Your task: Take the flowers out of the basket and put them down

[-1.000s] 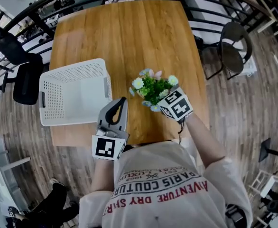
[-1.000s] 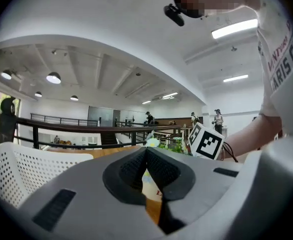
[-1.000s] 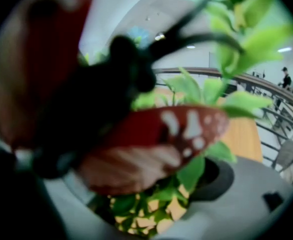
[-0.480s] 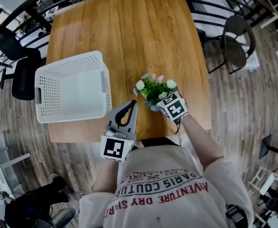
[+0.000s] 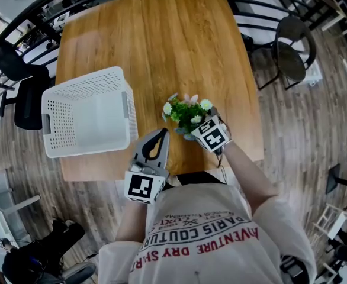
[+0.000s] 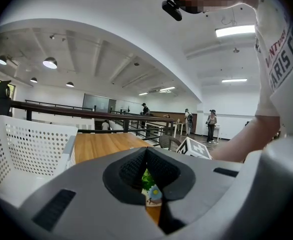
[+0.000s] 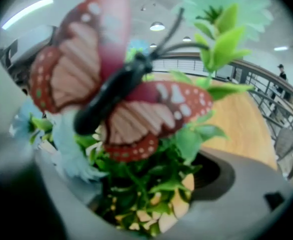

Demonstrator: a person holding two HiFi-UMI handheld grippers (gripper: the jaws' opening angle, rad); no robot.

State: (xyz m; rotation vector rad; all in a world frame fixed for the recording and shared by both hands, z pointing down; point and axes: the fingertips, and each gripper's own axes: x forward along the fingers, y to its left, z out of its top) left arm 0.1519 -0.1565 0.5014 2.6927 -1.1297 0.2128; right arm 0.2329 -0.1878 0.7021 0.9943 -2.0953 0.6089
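A small bunch of artificial flowers [image 5: 185, 110] with green leaves and pale blooms stands over the wooden table [image 5: 156, 40], to the right of the white perforated basket [image 5: 84, 152]. My right gripper [image 5: 197, 126] is shut on the flowers [image 7: 151, 184] from the near side. A red butterfly ornament [image 7: 116, 84] fills the right gripper view. Its base is hidden, so I cannot tell whether it touches the table. My left gripper [image 5: 160, 134] is shut and empty, between basket and flowers, near the table's front edge. Through the left gripper [image 6: 146, 153] jaw hollow the flowers [image 6: 149, 181] show. The basket [image 6: 26, 139] looks empty.
A black round chair [image 5: 295, 52] stands right of the table and a dark chair [image 5: 25, 93] at the left beyond the basket. A black railing [image 5: 31, 16] runs round the far side. The table's front edge lies just under both grippers.
The head view has shifted a little. My right gripper still holds the flowers at about the same spot beside the basket. My left gripper has edged slightly right, closer to the flowers.
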